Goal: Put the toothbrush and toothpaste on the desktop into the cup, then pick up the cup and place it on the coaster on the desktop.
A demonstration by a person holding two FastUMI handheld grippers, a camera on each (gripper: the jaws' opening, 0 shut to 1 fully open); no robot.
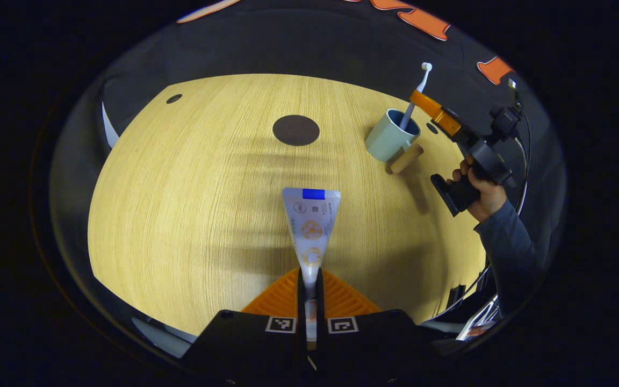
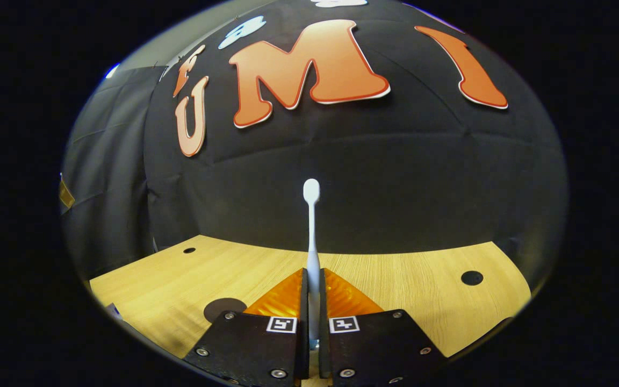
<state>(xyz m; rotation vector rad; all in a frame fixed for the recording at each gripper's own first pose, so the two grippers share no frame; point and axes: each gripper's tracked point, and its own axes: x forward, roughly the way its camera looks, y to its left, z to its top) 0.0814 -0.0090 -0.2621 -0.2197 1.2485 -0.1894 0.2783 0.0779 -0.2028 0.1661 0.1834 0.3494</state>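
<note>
In the left gripper view my left gripper (image 1: 310, 277) is shut on the white toothpaste tube (image 1: 311, 226), which sticks out forward over the wooden desktop (image 1: 191, 204), its flat blue-tipped end farthest from me. Far right stands the pale blue cup (image 1: 393, 135) with a wooden handle. The white toothbrush (image 1: 415, 97) stands with its lower end in the cup, head up, and the right gripper (image 1: 432, 107) grips its shaft just above the rim. In the right gripper view my right gripper (image 2: 312, 282) is shut on the toothbrush (image 2: 311, 226), bristle head upward. The dark round coaster (image 1: 296, 130) lies beyond the tube.
A hand (image 1: 484, 188) in a grey sleeve holds the right gripper at the desktop's right edge. Small dark holes (image 1: 174, 98) mark the desktop's far corners. The coaster (image 2: 224, 309) also lies at the lower left of the right gripper view.
</note>
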